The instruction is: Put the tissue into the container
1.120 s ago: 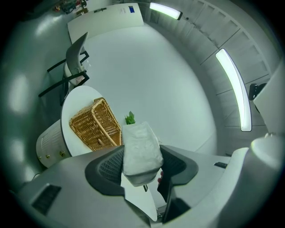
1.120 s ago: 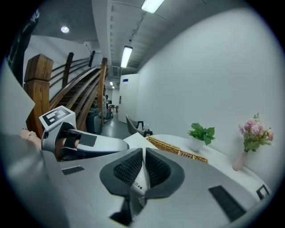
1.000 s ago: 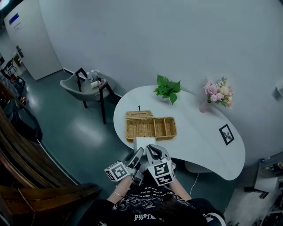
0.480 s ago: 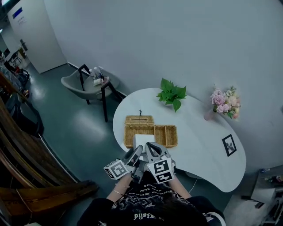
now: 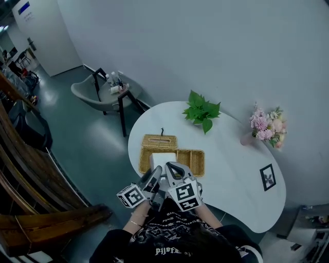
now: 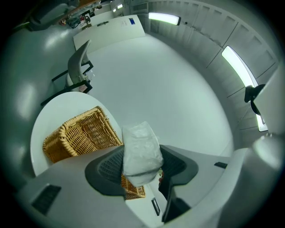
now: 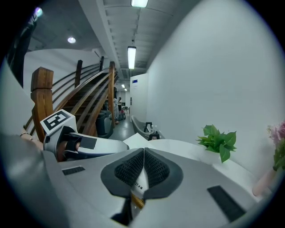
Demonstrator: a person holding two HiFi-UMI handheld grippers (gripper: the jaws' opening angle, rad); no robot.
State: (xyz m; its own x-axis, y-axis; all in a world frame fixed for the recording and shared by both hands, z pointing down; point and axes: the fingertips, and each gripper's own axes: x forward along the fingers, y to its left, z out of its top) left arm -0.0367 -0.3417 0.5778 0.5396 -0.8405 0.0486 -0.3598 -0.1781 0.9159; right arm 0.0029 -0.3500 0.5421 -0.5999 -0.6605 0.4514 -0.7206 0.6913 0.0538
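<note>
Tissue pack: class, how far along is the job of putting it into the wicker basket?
Done: the tissue pack is picked up, clamped in the left gripper. In hand: it is held at the near side of the wicker basket; the right gripper sits beside it, jaws together. Left: lowering the pack into a compartment and letting go.

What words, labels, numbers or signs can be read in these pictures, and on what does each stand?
Nothing reads clearly.
Blue sign on the white wall panel: too small.
Pale lettering on the person's black shirt: distorted, unreadable.
Tiny dark print under the shut jaws of the right hand-held gripper: too small.
Marker cubes: square patterns only, no words.
Tissue pack in the left hand-held gripper: no print visible.
</note>
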